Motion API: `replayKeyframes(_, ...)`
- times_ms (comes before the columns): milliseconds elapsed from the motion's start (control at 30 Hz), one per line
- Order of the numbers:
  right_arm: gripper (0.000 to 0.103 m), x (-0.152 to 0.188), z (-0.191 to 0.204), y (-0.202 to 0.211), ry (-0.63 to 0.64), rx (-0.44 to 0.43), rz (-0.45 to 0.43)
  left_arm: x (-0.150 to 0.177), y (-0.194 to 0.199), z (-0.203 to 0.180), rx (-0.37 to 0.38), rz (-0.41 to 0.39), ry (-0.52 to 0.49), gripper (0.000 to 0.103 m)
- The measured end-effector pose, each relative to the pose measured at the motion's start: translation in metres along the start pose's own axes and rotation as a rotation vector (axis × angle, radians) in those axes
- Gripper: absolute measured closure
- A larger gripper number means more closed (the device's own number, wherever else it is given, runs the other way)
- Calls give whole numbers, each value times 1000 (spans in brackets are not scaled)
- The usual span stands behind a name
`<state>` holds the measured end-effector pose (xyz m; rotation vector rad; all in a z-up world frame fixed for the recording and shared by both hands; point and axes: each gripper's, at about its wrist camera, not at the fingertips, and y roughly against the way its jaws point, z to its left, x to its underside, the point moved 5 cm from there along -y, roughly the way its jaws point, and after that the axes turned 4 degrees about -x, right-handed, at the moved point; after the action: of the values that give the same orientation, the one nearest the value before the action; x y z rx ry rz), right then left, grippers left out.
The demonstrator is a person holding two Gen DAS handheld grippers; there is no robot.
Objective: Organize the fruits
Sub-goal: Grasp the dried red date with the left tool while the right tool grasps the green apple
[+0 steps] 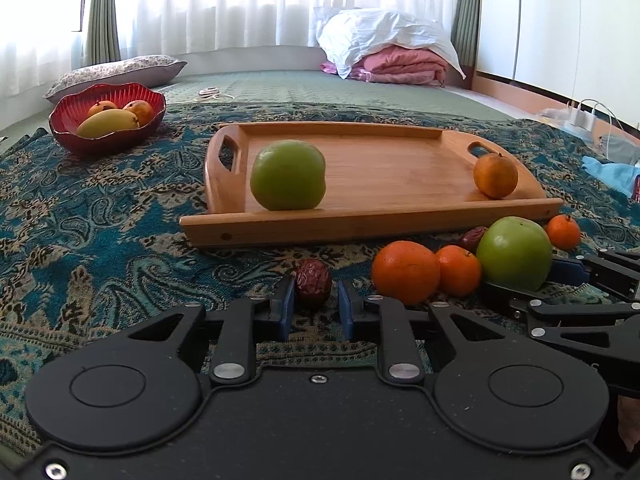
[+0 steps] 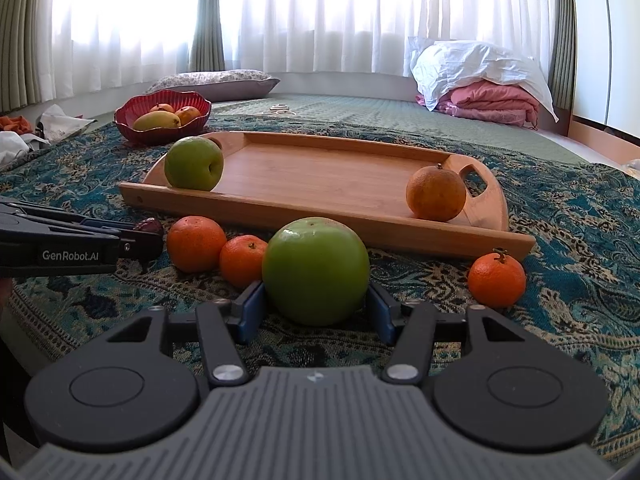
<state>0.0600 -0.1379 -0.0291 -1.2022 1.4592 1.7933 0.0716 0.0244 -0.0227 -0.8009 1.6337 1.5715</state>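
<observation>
Strong daylight pours through the white curtains (image 2: 320,16) at the back, and they're blown out to near pure white in both views. Everything in front of the curtains is backlit, so the fruit throws soft shadows toward the camera. The wooden tray (image 1: 360,160) below the curtains catches a mild sheen. Focus is decent throughout. Heavy fisheye bending curves the room's lines, and the corners go dark.

patterned cloth (image 1: 100,216), pillow (image 1: 116,70), pink blanket (image 1: 404,66)
</observation>
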Motion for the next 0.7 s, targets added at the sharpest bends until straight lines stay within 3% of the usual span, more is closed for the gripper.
replayKeyframes(633,41,4,0,-5,-4,6,-23,2,-7,-10,-27,-12,-14,83)
replayKeyframes(700,44,4,0,-5,-4,7,-25,2,-6,-11,-31,-15,-12,83)
